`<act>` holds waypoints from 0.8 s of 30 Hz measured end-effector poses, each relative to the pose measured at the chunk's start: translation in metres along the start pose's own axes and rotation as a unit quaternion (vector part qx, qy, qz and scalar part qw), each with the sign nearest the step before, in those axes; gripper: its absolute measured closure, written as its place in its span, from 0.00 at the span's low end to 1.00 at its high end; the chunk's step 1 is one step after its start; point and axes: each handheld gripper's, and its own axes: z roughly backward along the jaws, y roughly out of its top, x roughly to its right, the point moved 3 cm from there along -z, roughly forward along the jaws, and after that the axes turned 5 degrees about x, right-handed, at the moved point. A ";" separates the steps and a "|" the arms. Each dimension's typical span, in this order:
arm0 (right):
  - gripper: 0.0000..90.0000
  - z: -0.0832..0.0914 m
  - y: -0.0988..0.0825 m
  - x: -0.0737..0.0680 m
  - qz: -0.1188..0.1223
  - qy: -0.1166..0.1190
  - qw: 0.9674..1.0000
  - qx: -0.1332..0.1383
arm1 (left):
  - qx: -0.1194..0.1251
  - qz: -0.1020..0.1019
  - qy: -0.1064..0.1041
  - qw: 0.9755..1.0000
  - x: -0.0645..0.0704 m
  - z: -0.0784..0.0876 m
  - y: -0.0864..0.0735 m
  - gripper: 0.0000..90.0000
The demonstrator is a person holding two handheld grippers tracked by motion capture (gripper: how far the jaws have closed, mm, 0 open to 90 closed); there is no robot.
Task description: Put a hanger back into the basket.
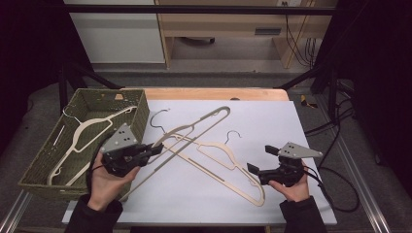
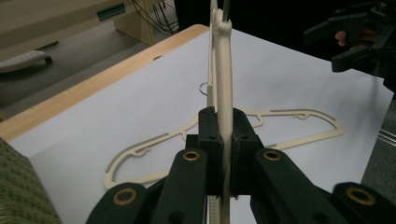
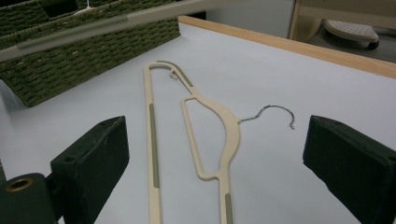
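The left gripper [image 1: 156, 148] pinches a cream hanger [image 1: 194, 128] by its neck, lifted at a slant near the table's [image 1: 291, 131] left edge. A second hanger [image 1: 228, 170] lies flat mid-table. The right gripper [image 1: 260, 160], jaws spread wide, hovers by the right edge. A third hanger [image 1: 85, 133] rests in the green wicker basket [image 1: 141, 114] at the left edge.

The held hanger [image 2: 223, 70] leaves the left gripper view at 12 o'clock, its hook cut off. In the right gripper view, the flat hanger [image 3: 212, 135] runs off at 6 o'clock, and the basket [image 3: 88, 42] is cropped at 10 o'clock.
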 end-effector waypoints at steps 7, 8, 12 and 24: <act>0.07 0.006 -0.003 0.006 -0.006 -0.014 1.000 0.005 | 0.011 0.001 0.010 1.000 -0.026 0.022 0.015 0.95; 0.06 0.007 -0.003 0.007 -0.007 -0.018 1.000 0.005 | 0.017 0.009 0.014 1.000 -0.037 0.030 0.017 0.95; 0.06 0.009 -0.004 0.009 -0.011 -0.022 1.000 0.006 | 0.018 0.014 0.022 0.999 -0.059 0.042 0.019 0.95; 0.06 0.010 -0.005 0.011 -0.013 -0.023 1.000 0.005 | 0.008 0.022 0.049 0.999 -0.119 0.061 0.008 0.95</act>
